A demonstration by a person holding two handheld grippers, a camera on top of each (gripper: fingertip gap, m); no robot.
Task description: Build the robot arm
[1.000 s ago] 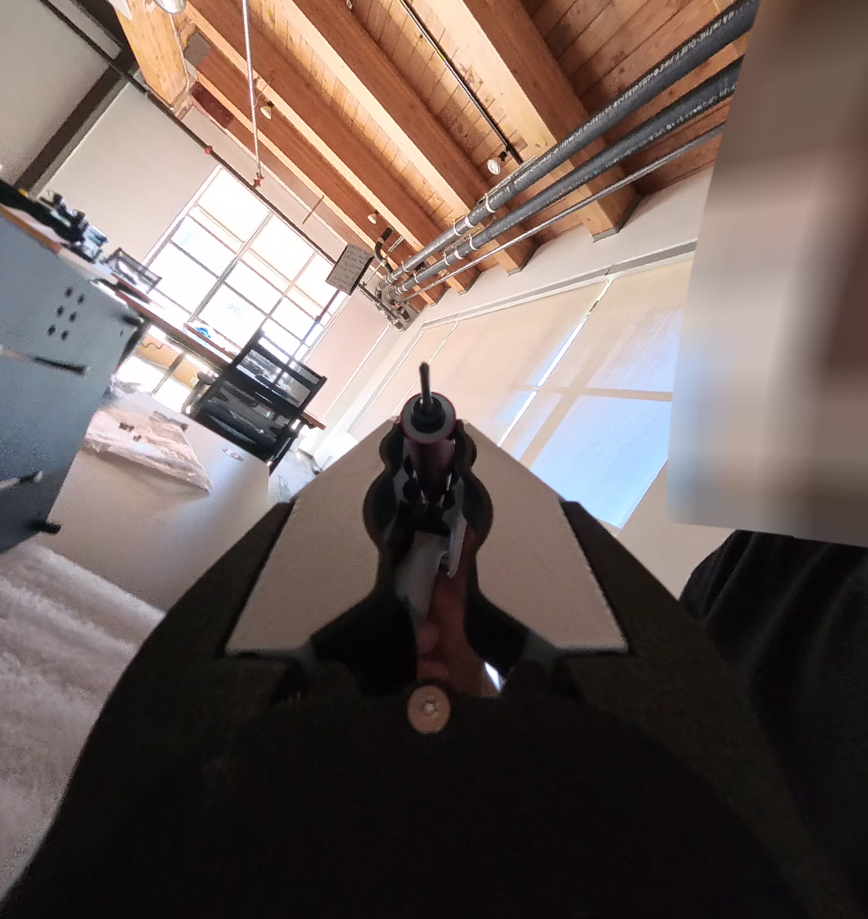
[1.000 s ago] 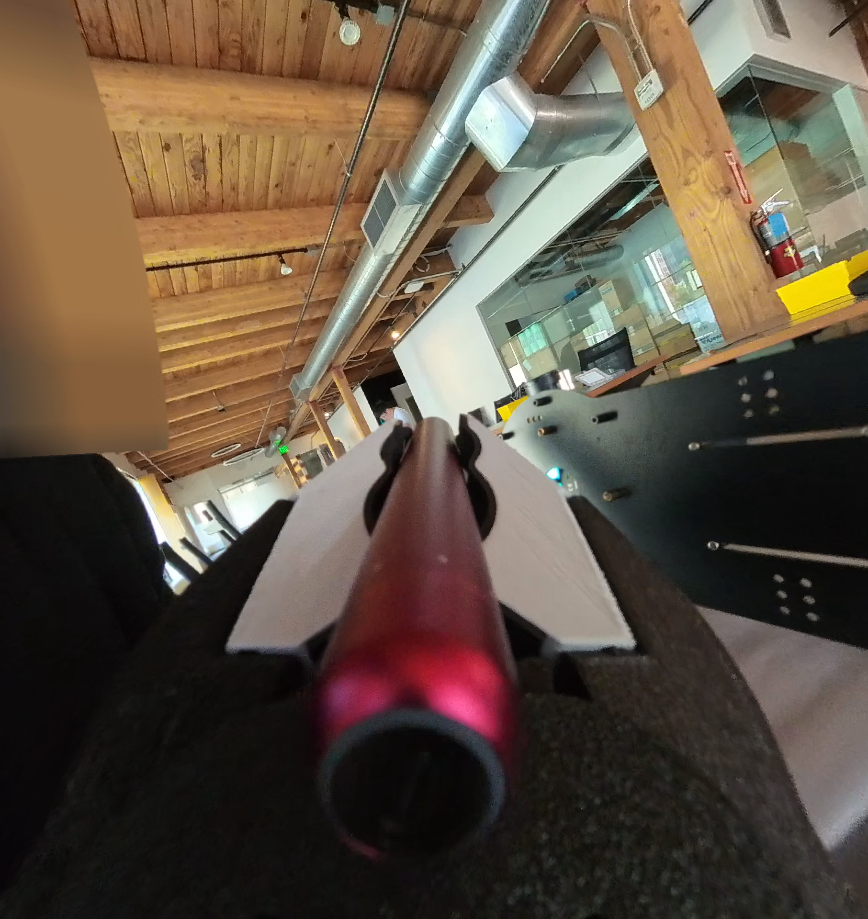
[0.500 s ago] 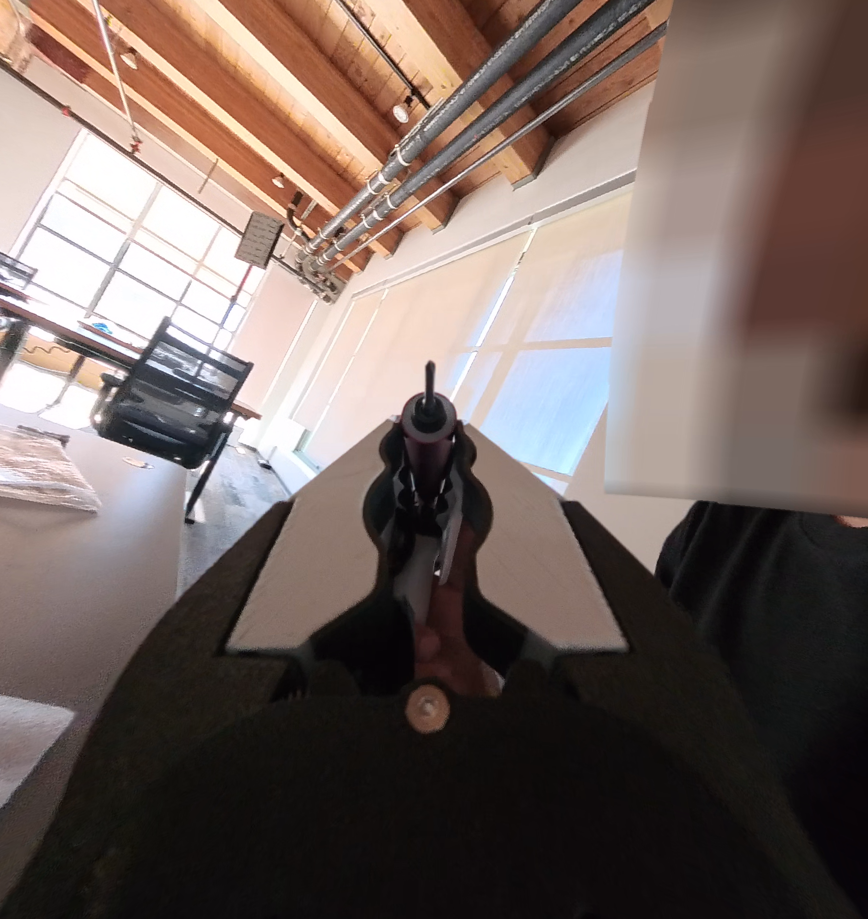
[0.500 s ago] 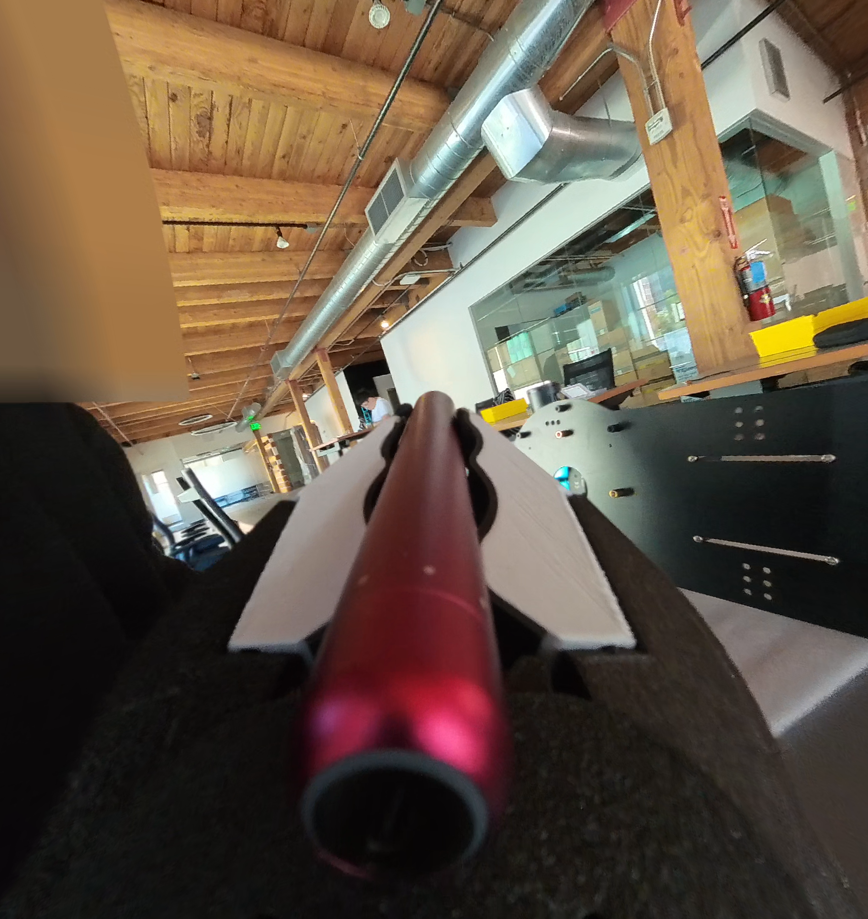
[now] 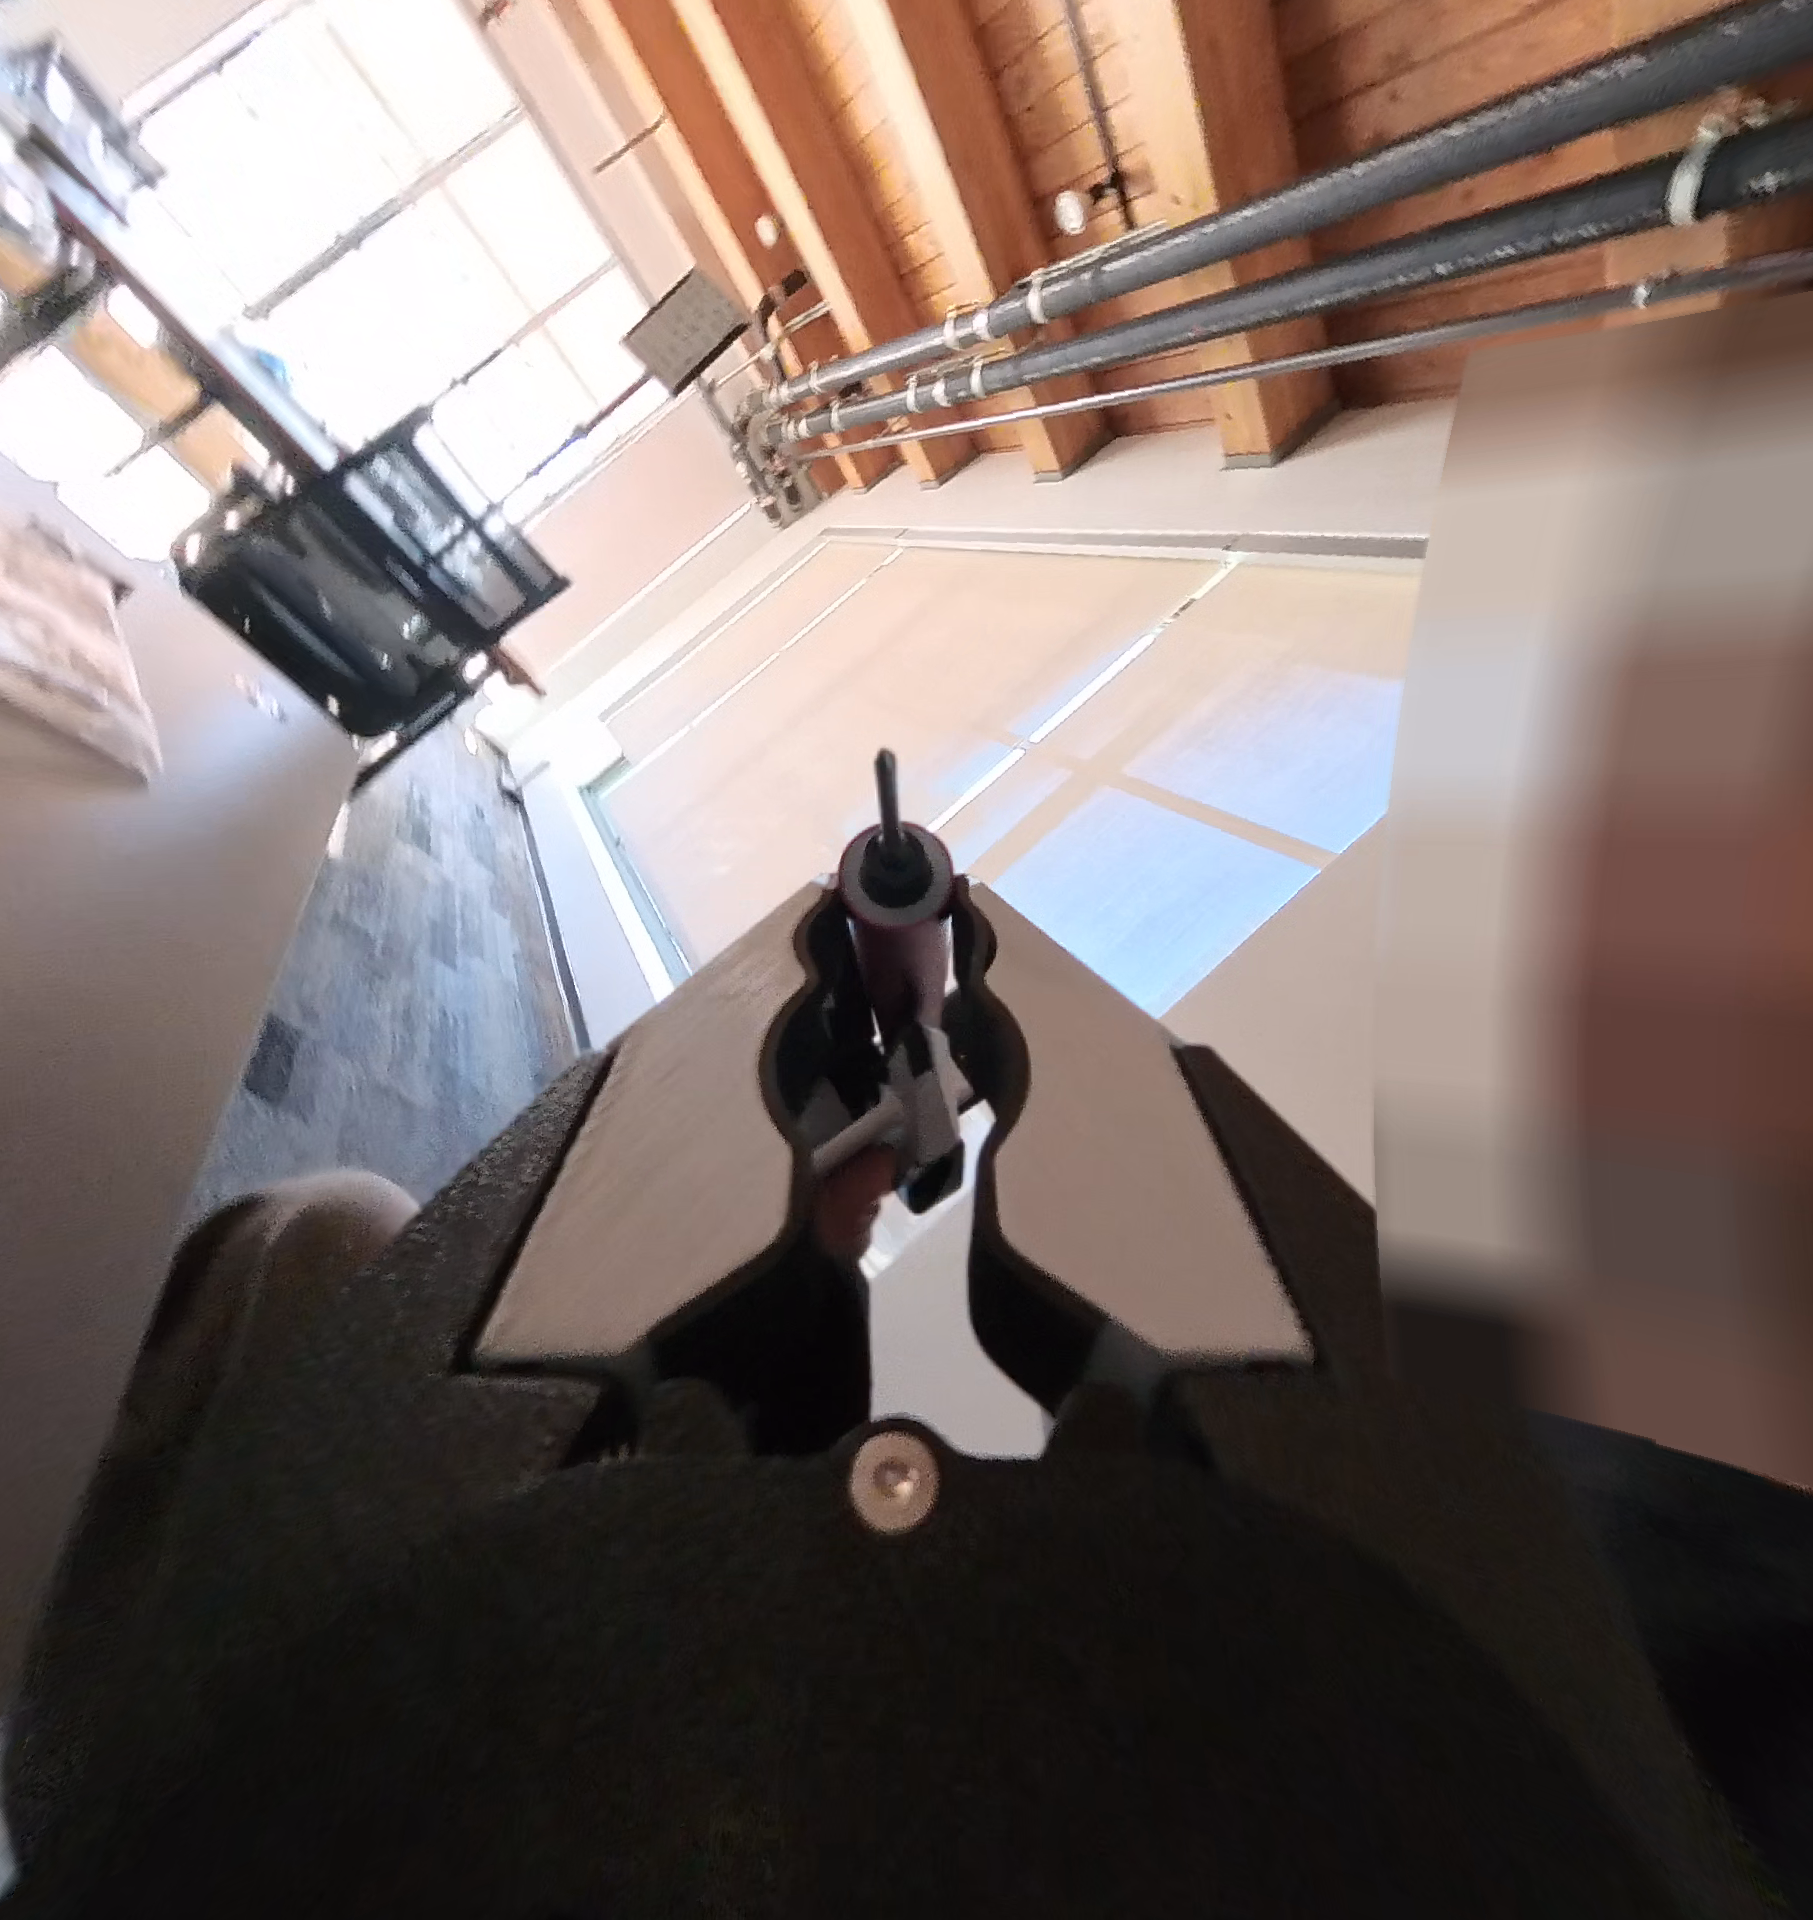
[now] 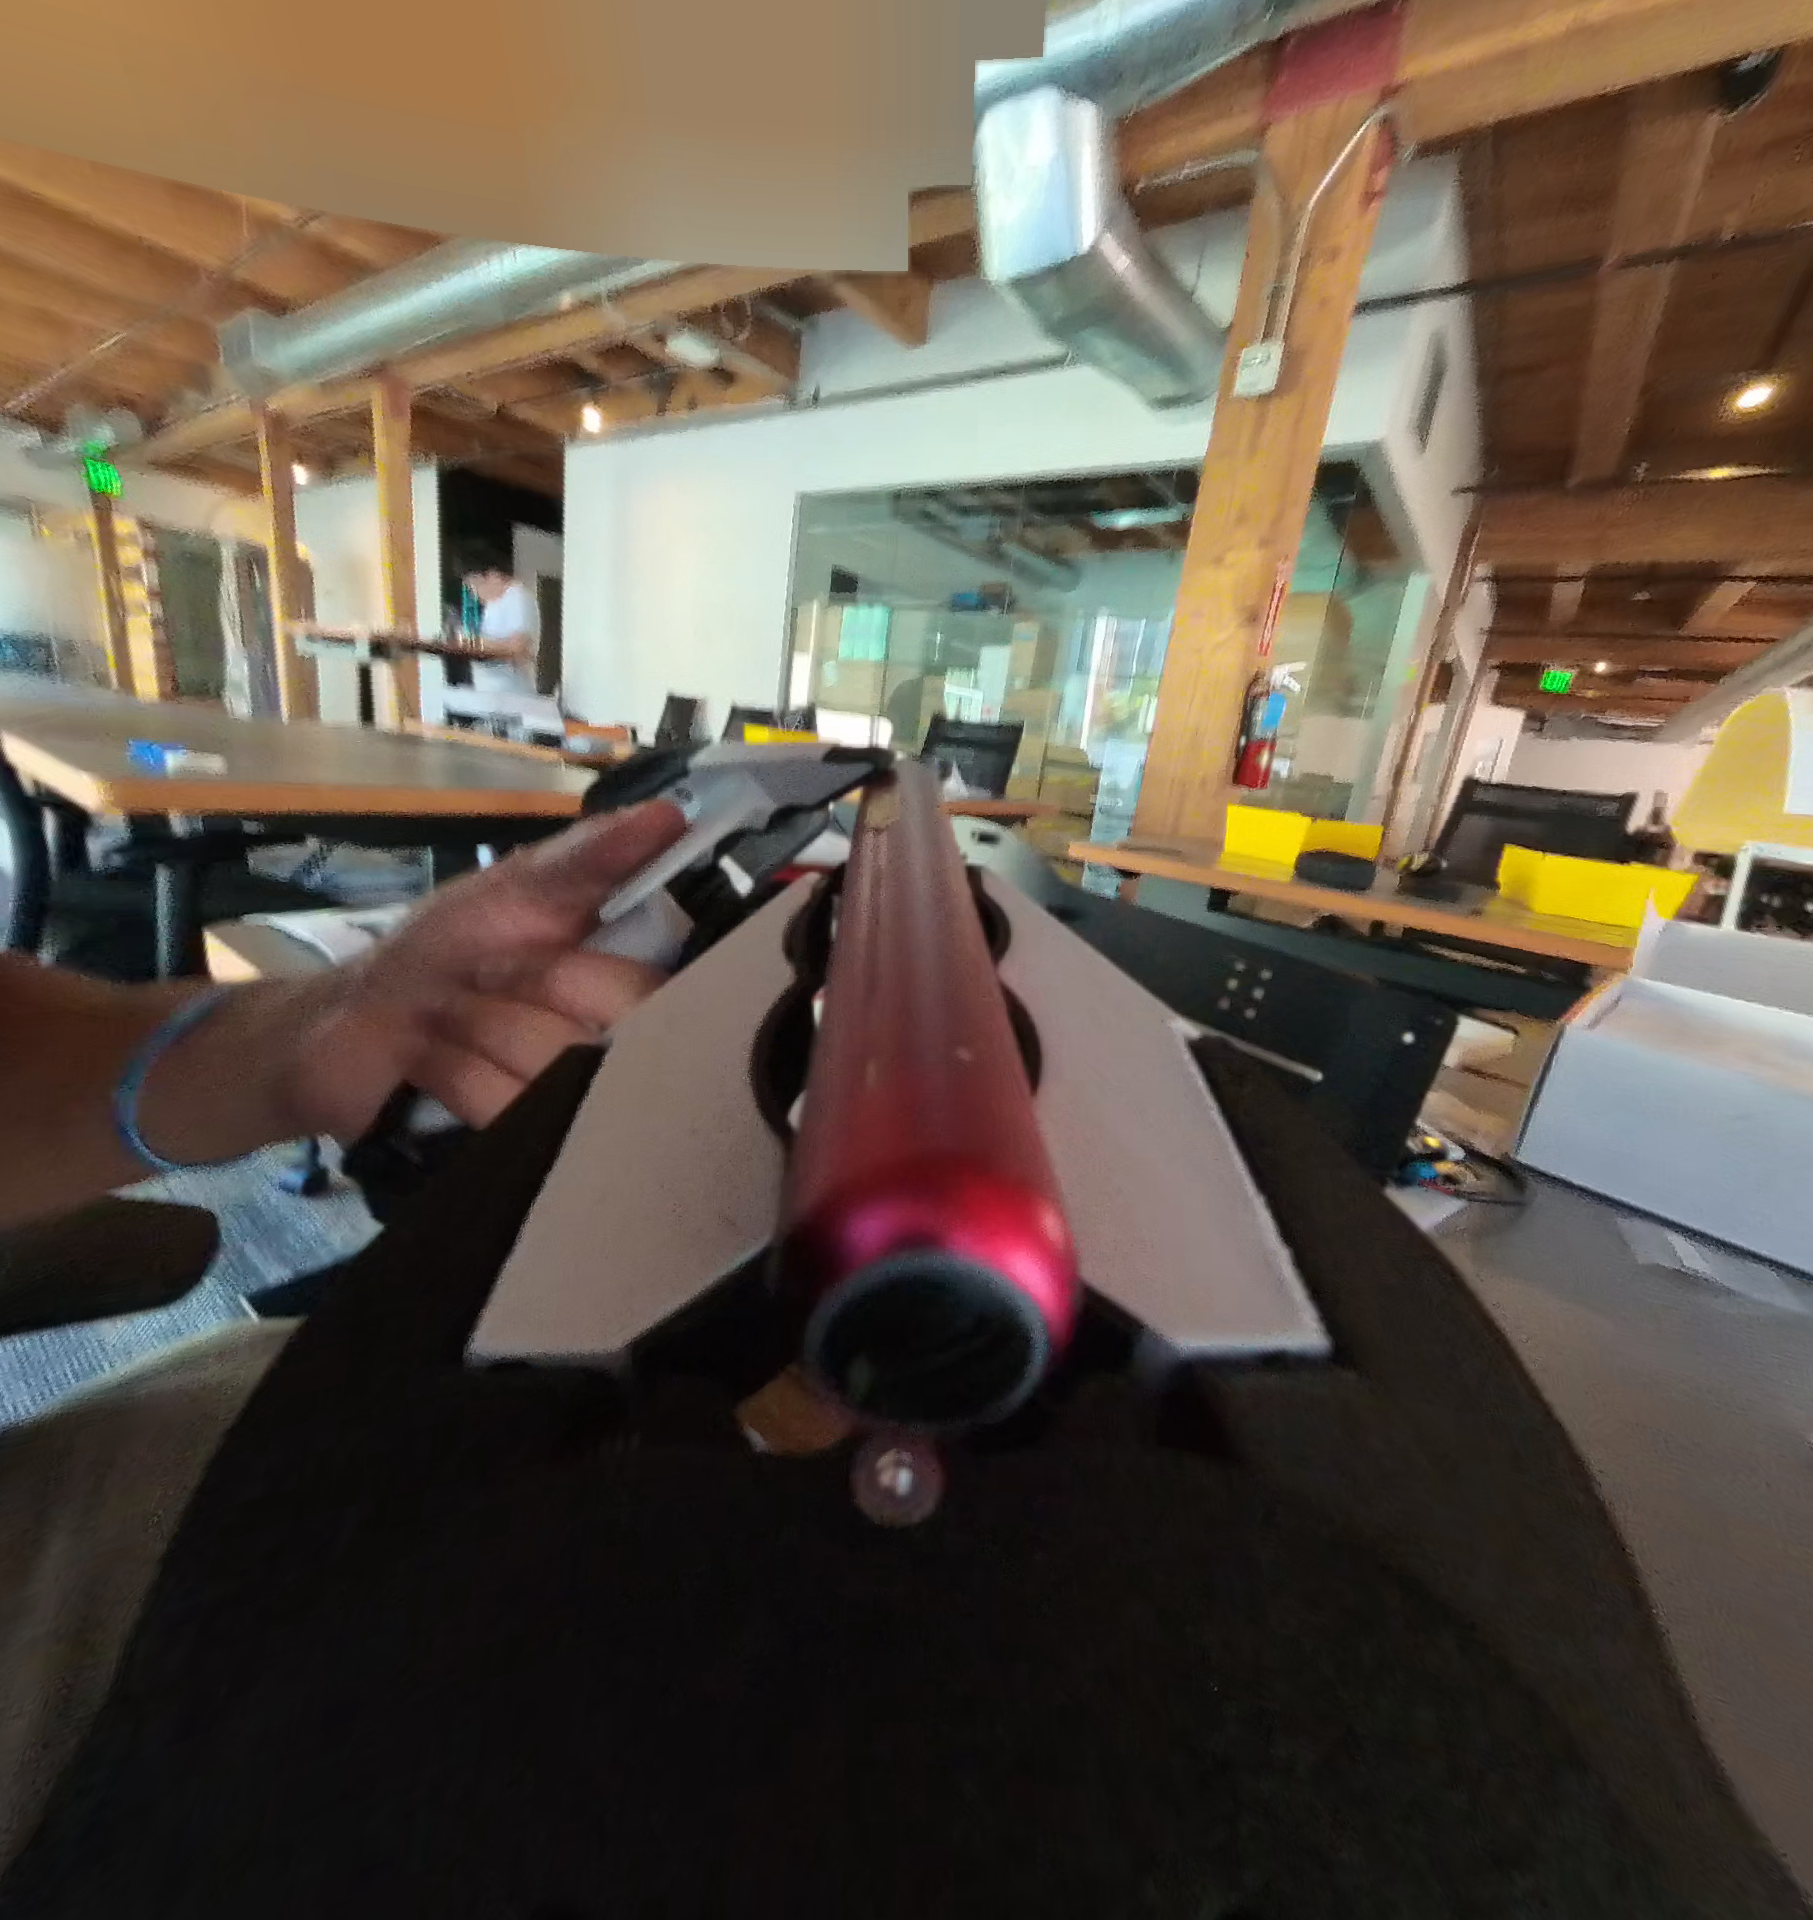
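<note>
My right gripper (image 6: pixel 902 883) is shut on a long red metal tube (image 6: pixel 923 1091). The tube lies along the fingers, with its open dark end toward the camera. My left gripper (image 5: pixel 897 909) is shut on a short dark red cylinder (image 5: pixel 894 935) with a black pin (image 5: pixel 884 795) sticking out forward. A small white and grey part (image 5: pixel 917 1117) sits between its fingers farther back. In the right wrist view the left gripper (image 6: pixel 746 800), held by a hand (image 6: pixel 466 997), reaches in from the left. Its tips are at the tube's far end; whether they touch is unclear.
A black perforated metal panel (image 6: pixel 1297 997) stands just beyond the right gripper, and a white box (image 6: pixel 1712 1091) sits on the grey table (image 6: pixel 1608 1403) at right. Wooden desks (image 6: pixel 310 774), a wooden post (image 6: pixel 1255 499) and yellow bins (image 6: pixel 1266 831) are farther off. A black chair (image 5: pixel 362 582) shows in the left wrist view. Both grippers' tips are close together, under 4 cm apart. Left tips and right tips are each some 20 centimetres from the black perforated metal panel (image 6: pixel 1297 997).
The right gripper tilted down from the ceiling to level with the tube still in it. The left gripper and hand came into its view. The left view rolled and swung away from the panel.
</note>
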